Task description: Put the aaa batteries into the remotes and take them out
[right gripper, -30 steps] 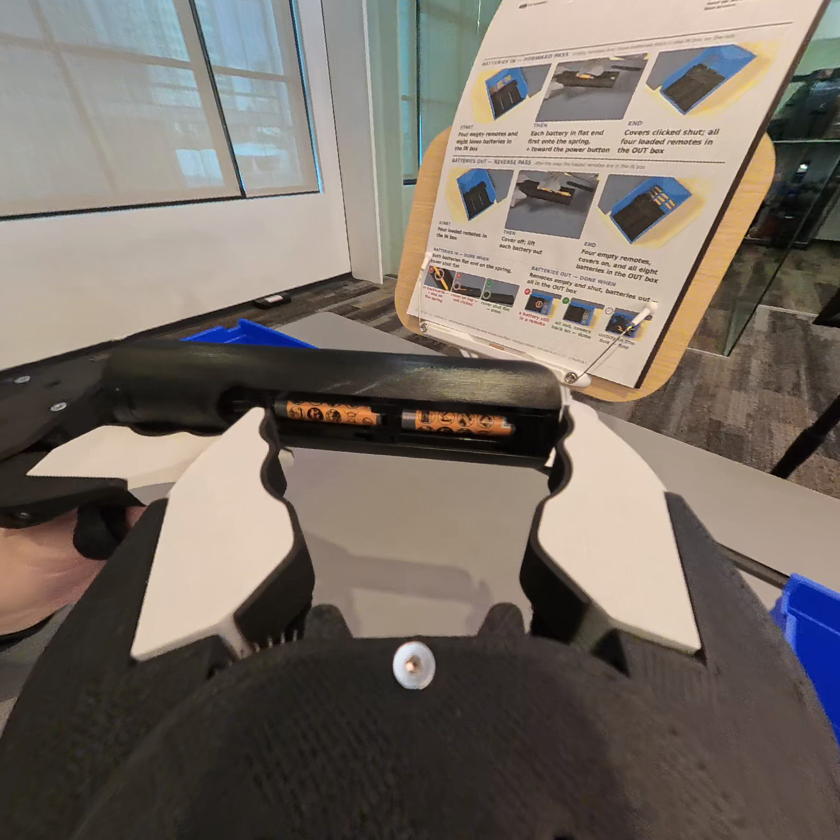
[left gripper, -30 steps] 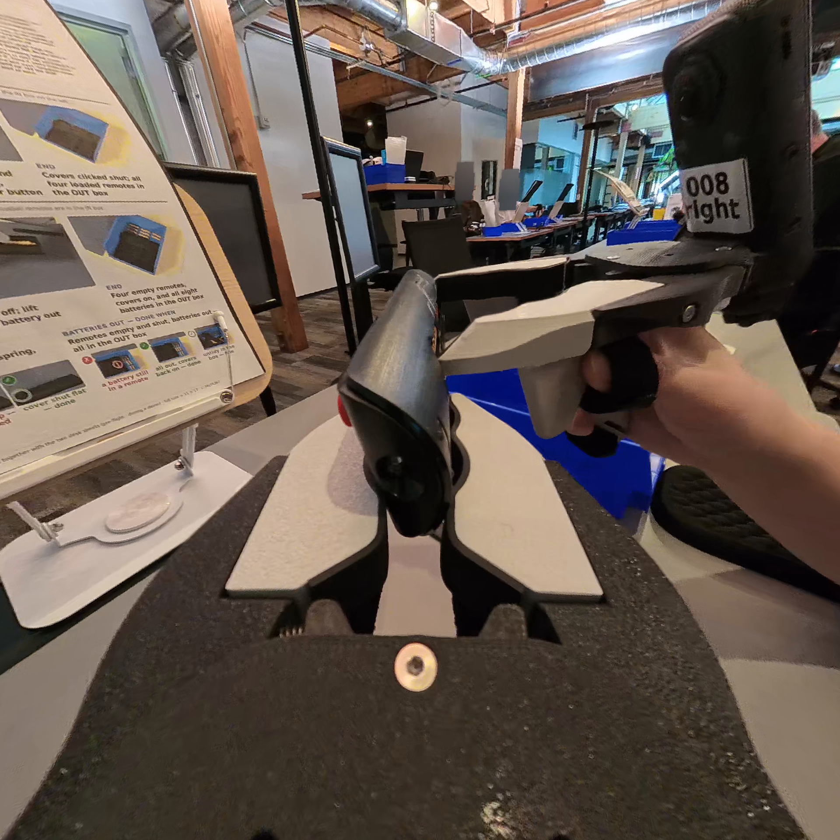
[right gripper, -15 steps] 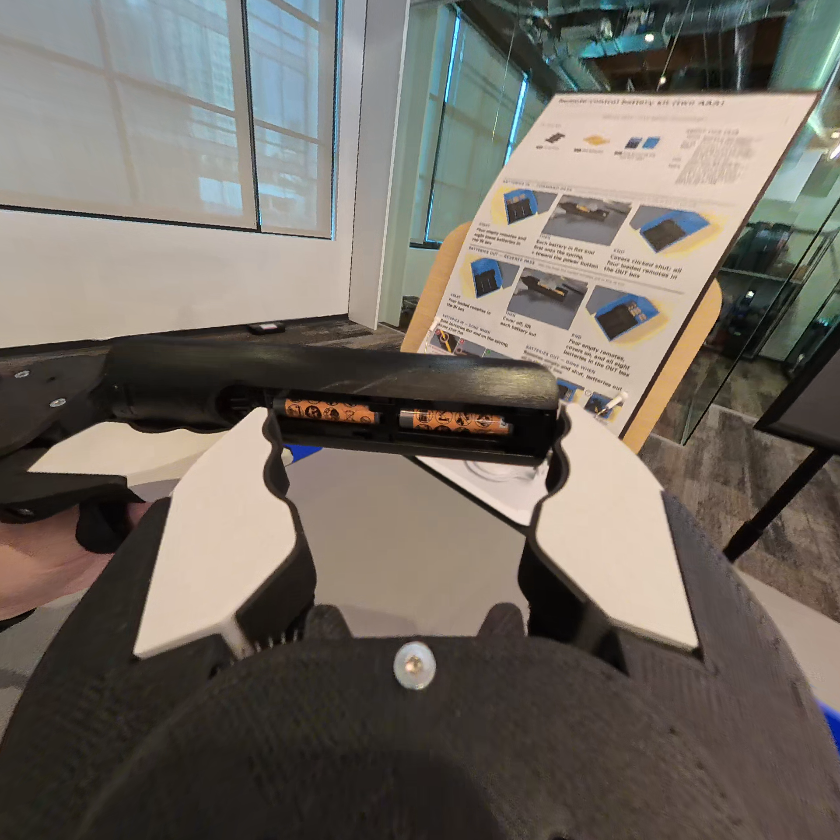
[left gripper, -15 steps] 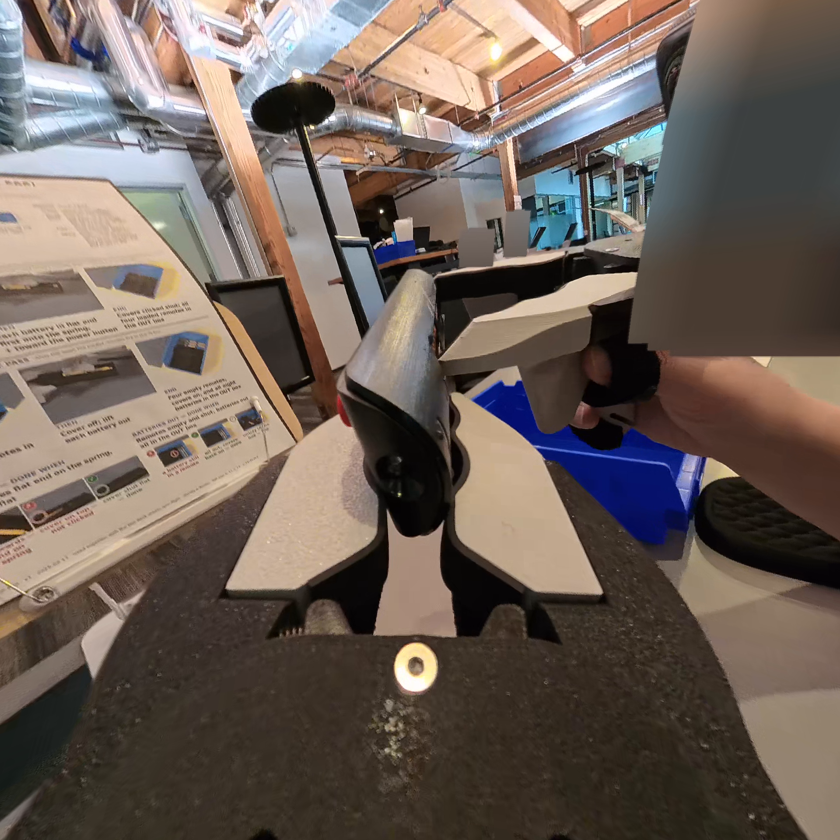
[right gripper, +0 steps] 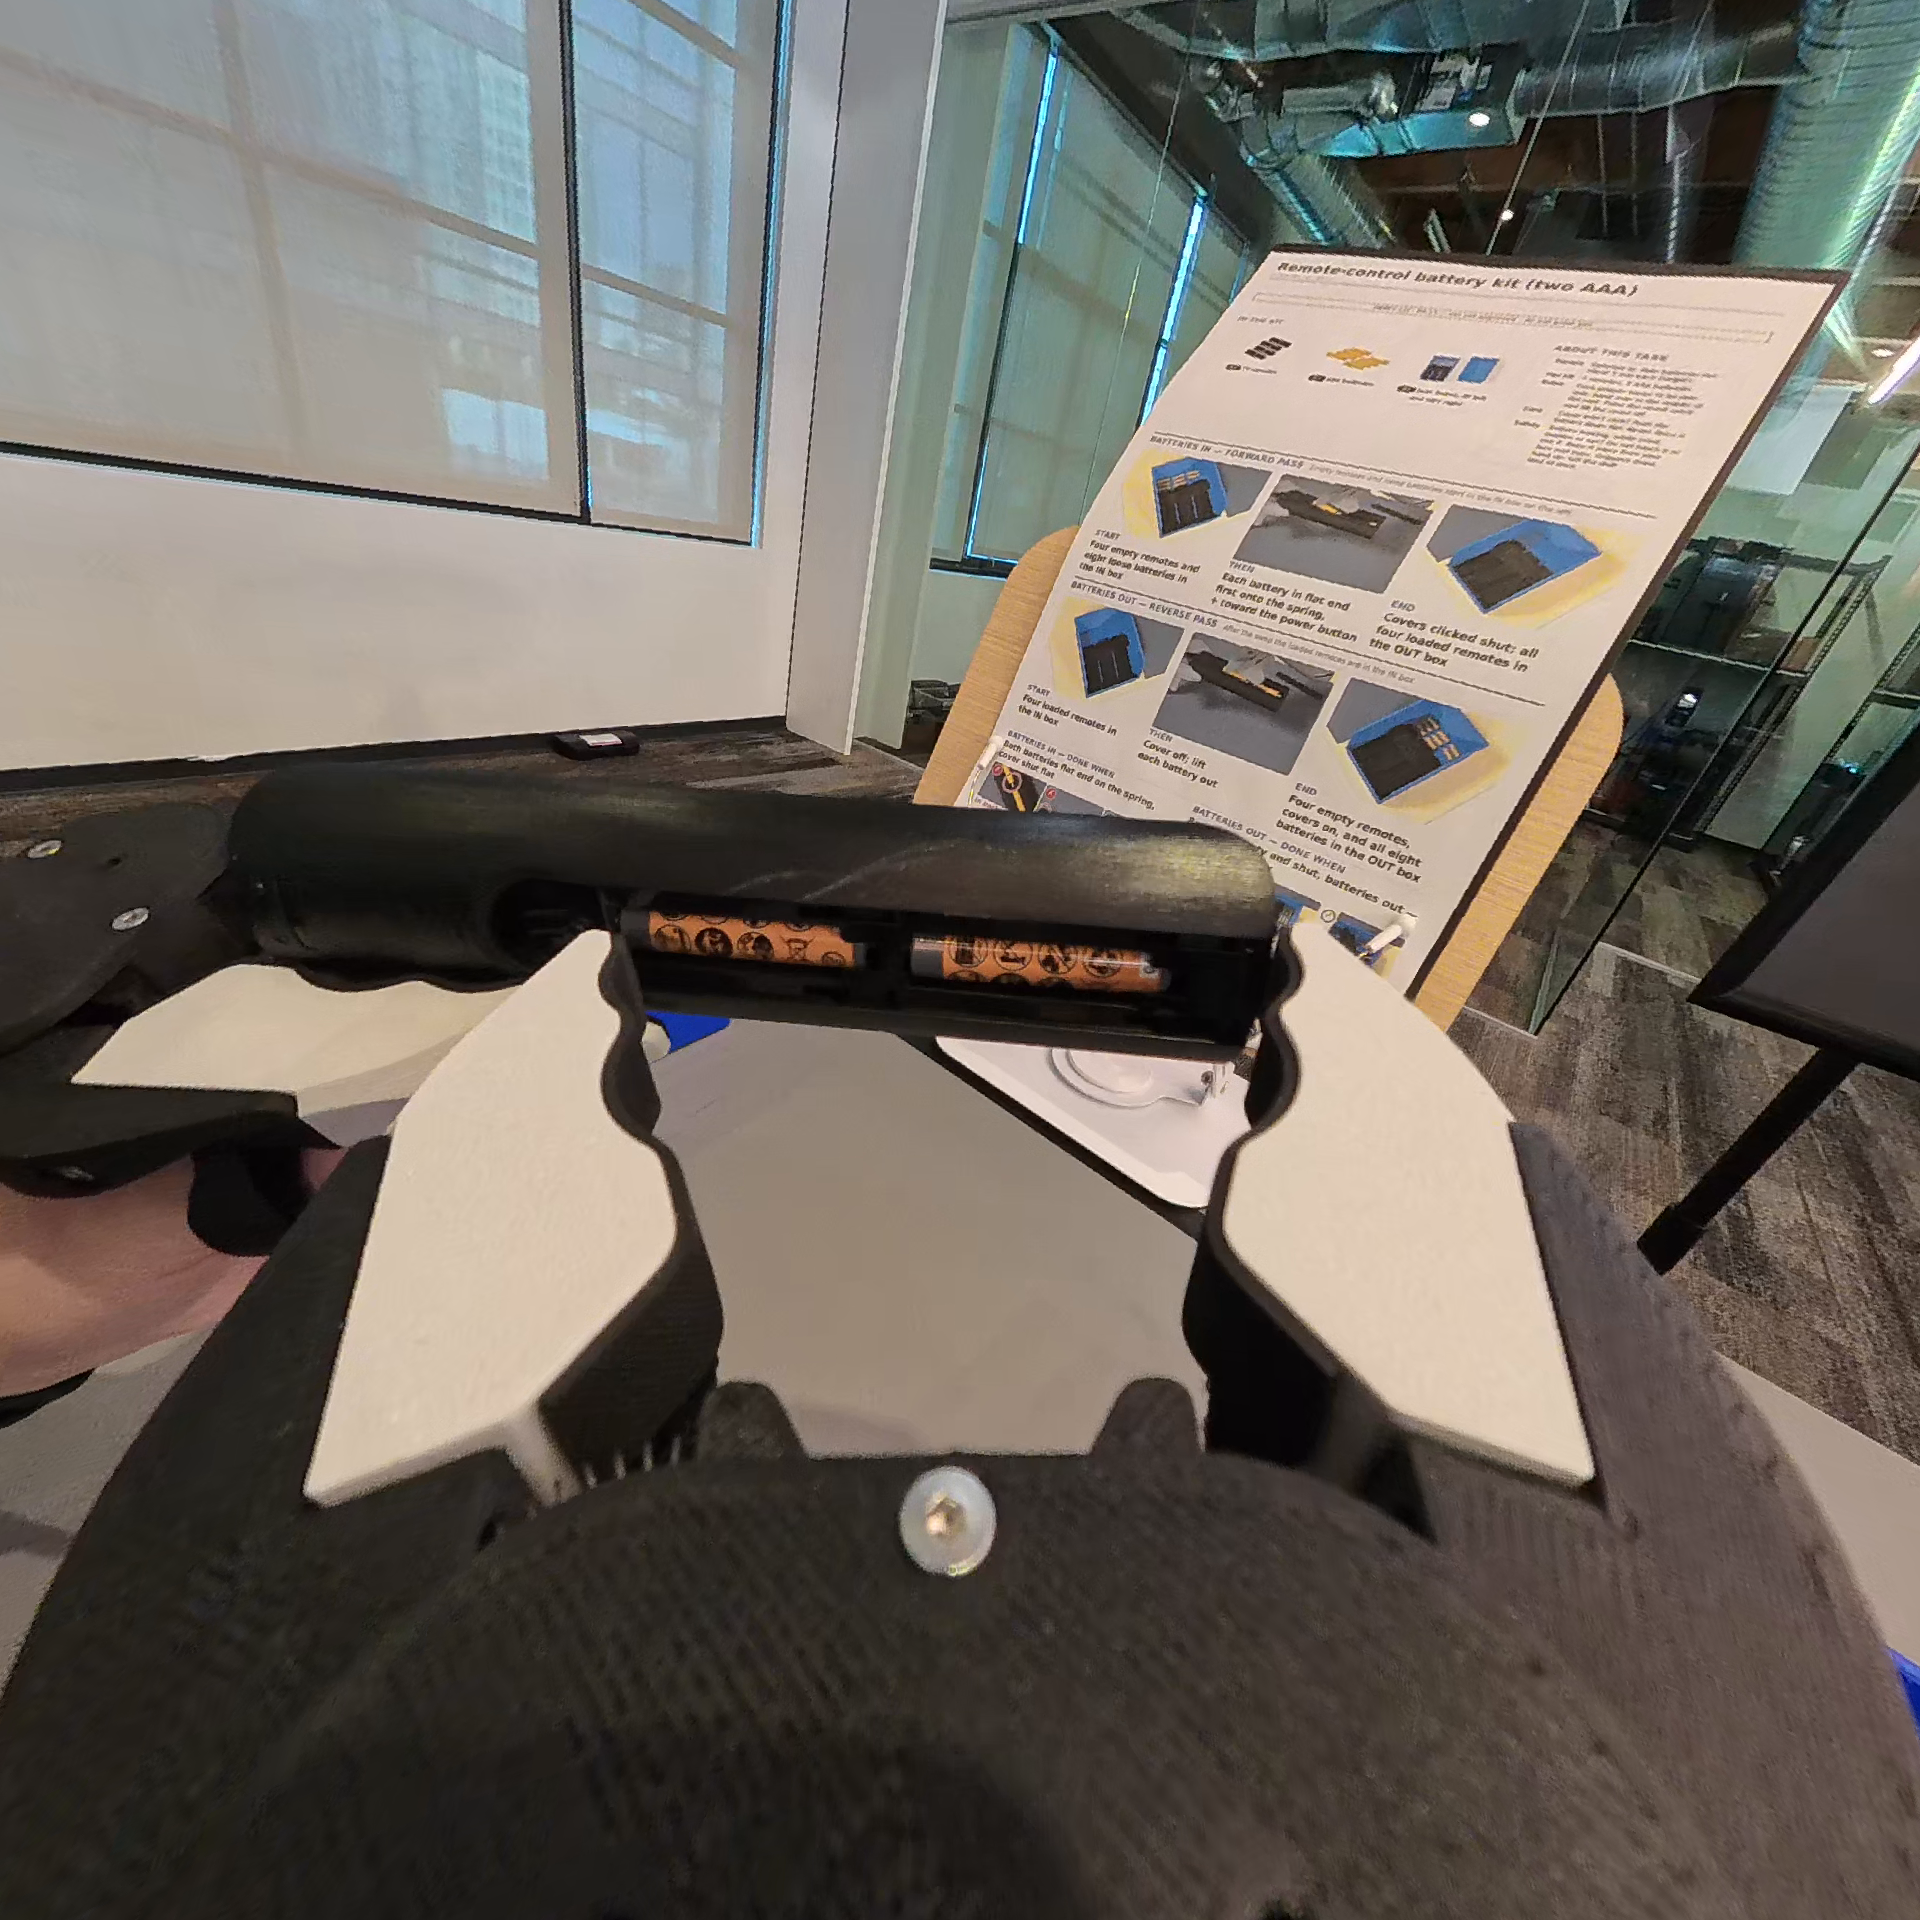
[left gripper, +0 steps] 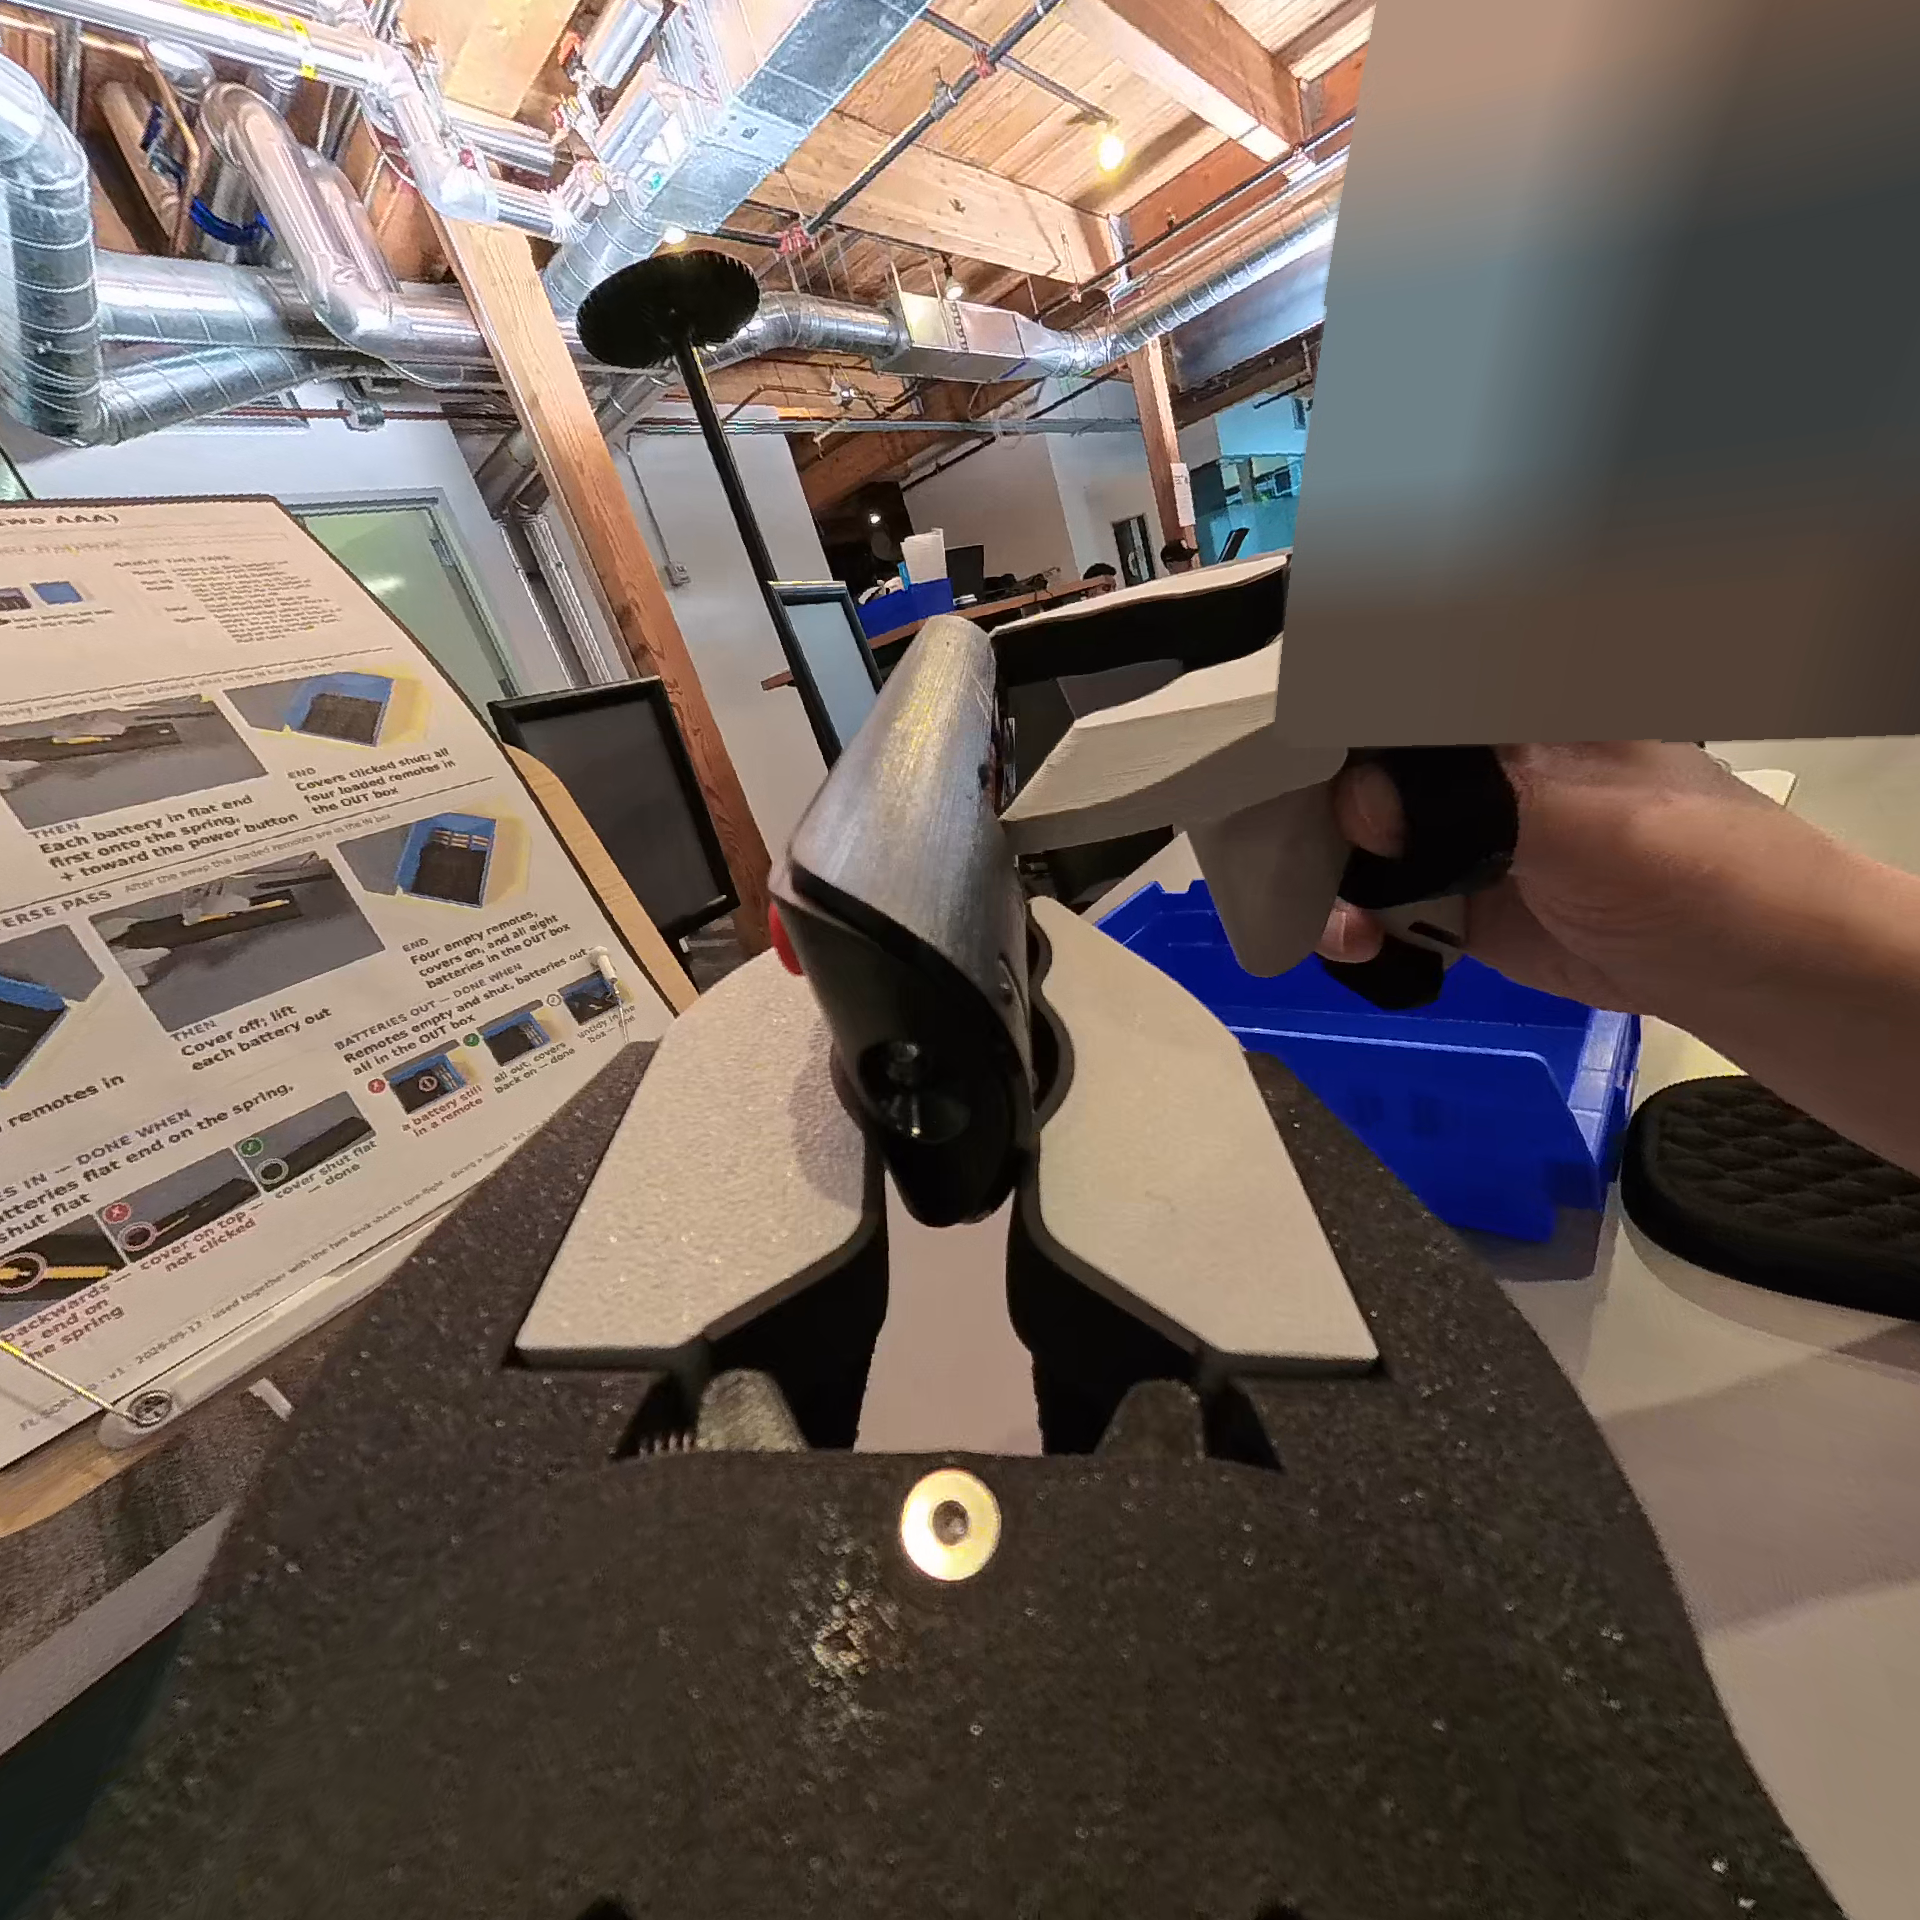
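Bright daylight, sharp, fisheye-warped edges

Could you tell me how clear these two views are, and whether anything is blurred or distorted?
Left wrist view: remote sharp, a grey patch laid over the upper right, posts bowed by the wide-angle lens. Right wrist view: batteries fairly crisp, window frames curved, poster edges soft.

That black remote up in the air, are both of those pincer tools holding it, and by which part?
Yes. The left gripper pinches one end of the remote; the right gripper spans its other end, around the open bay with two batteries.
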{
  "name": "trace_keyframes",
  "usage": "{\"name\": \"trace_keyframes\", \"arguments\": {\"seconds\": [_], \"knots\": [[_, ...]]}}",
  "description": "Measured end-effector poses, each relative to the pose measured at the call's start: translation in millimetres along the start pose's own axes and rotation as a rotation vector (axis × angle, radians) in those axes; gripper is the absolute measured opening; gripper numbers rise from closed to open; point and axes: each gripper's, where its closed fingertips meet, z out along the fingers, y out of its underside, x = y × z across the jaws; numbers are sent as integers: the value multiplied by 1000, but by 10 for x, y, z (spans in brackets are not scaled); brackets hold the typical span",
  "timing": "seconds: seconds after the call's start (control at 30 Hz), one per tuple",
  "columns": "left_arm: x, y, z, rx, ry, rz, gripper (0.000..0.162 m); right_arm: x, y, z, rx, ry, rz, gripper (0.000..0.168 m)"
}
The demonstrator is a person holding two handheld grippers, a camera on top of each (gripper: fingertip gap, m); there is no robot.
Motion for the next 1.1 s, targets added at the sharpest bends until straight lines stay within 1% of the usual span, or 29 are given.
{"name": "trace_keyframes", "arguments": {"seconds": [0.4,0.57,0.97,1.1], "knots": [[31,1,0,-3,-3,28,22,2,0,-31,0,3,-3,114],[45,39,16,-22,3,28,22,24,51,-27,-36,-5,15,114],[53,77,29,-28,17,-43,22,45,63,-34,-37,16,8,113],[39,80,31,-31,19,-82,22,47,53,-26,-13,26,-2,112]]}}
